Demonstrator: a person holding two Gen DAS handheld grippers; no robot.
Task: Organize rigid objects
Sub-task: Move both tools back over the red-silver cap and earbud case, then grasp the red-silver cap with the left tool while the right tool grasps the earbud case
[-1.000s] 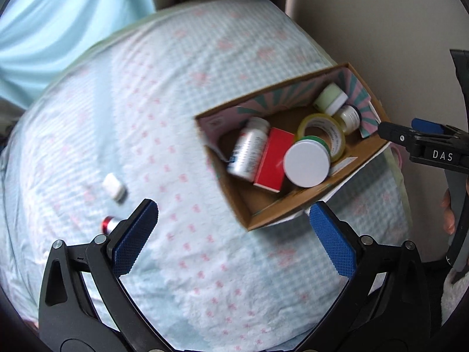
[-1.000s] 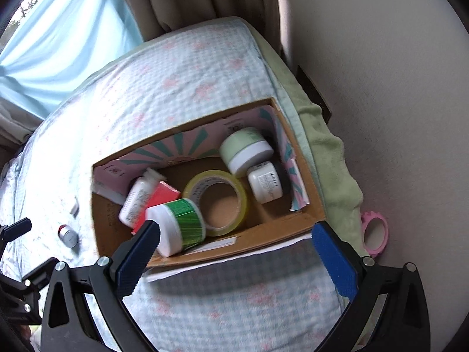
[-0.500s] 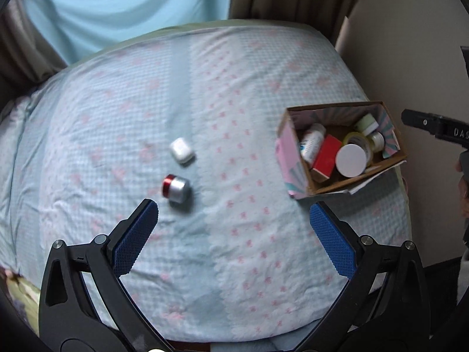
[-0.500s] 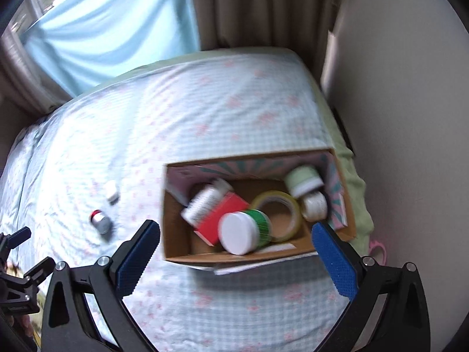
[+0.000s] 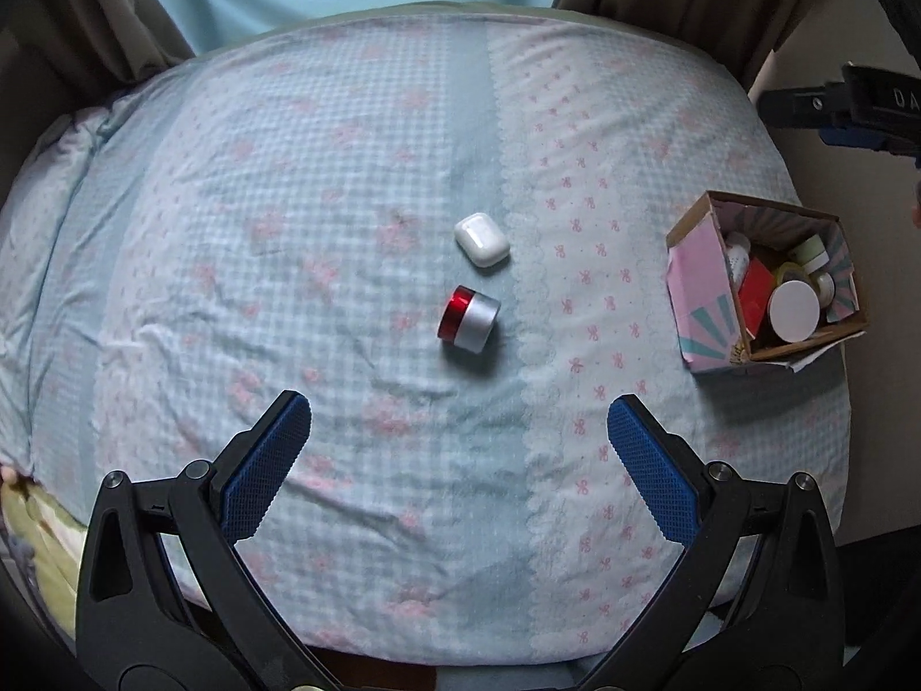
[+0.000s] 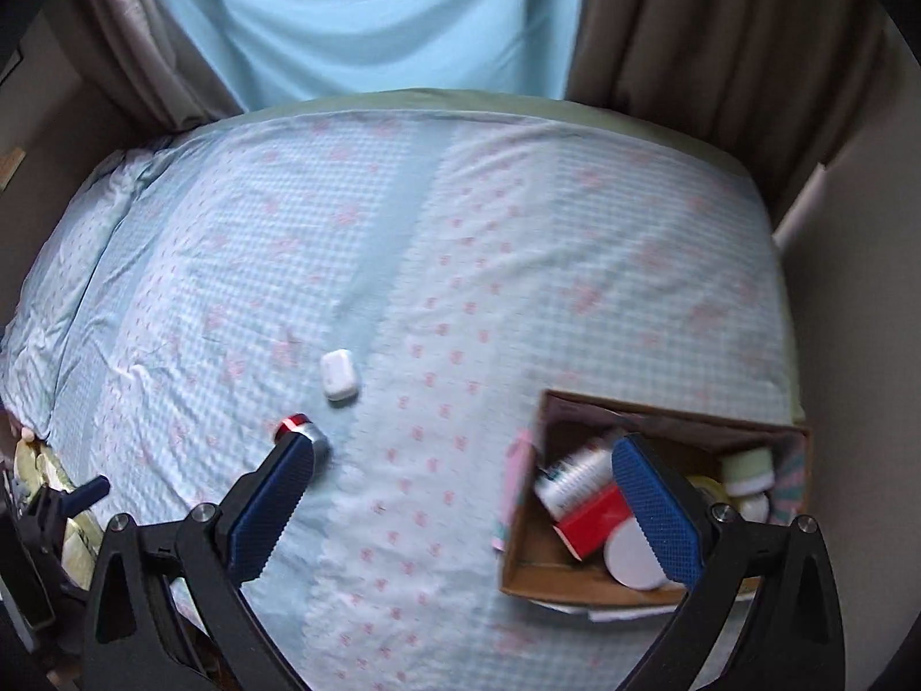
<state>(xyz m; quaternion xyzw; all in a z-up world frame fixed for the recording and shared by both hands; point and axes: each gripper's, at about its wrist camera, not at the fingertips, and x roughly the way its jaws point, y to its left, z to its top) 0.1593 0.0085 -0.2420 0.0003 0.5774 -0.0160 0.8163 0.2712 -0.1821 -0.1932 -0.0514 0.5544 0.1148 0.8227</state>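
The right gripper, at two o'clock in the left wrist view, bears pale letters "DA", cut off by the picture's edge; print on the bottle in the cardboard box is too blurred to read

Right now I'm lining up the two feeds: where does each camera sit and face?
Left wrist: on the left gripper, high over the bed's near edge, facing the jar and earbud case; right gripper at far right.
Right wrist: on the right gripper, above the box, facing the curtains.
Shared: jar, case, box.
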